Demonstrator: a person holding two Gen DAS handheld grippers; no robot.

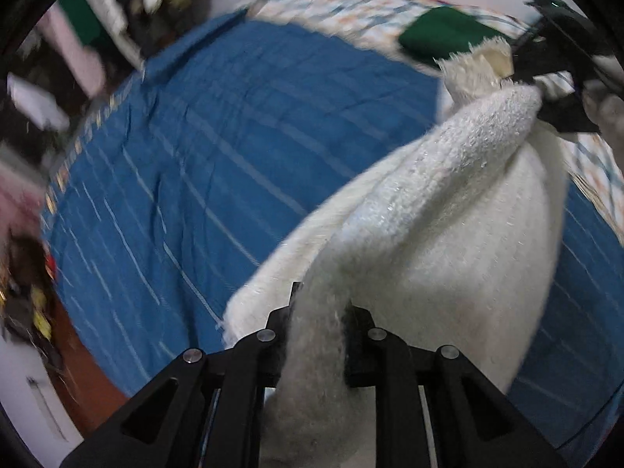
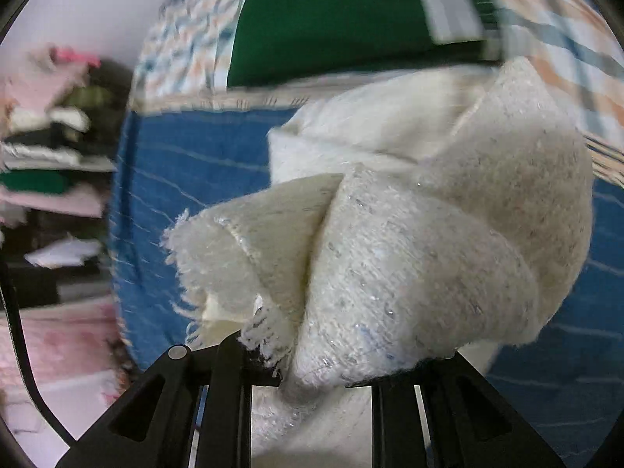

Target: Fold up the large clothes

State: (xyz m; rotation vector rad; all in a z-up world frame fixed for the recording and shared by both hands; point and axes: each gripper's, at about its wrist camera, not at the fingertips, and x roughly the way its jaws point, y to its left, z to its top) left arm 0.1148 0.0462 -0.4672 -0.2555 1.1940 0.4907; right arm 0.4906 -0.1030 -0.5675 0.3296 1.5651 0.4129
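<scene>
A large cream-white knitted garment (image 1: 448,226) with a frayed edge hangs lifted above a blue striped bedspread (image 1: 218,156). My left gripper (image 1: 318,331) is shut on a bunched fold of it at the bottom of the left wrist view. My right gripper (image 1: 546,89) shows at the upper right there, shut on another part of the garment. In the right wrist view the right gripper (image 2: 312,374) is shut on the garment (image 2: 390,234), whose folds fill the middle and hide the fingertips.
A green folded garment (image 2: 331,19) lies on a checked sheet (image 2: 183,46) at the far end of the bed. Shelves with stacked clothes (image 2: 46,148) stand to the left. Brown floor (image 1: 89,382) shows past the bed edge.
</scene>
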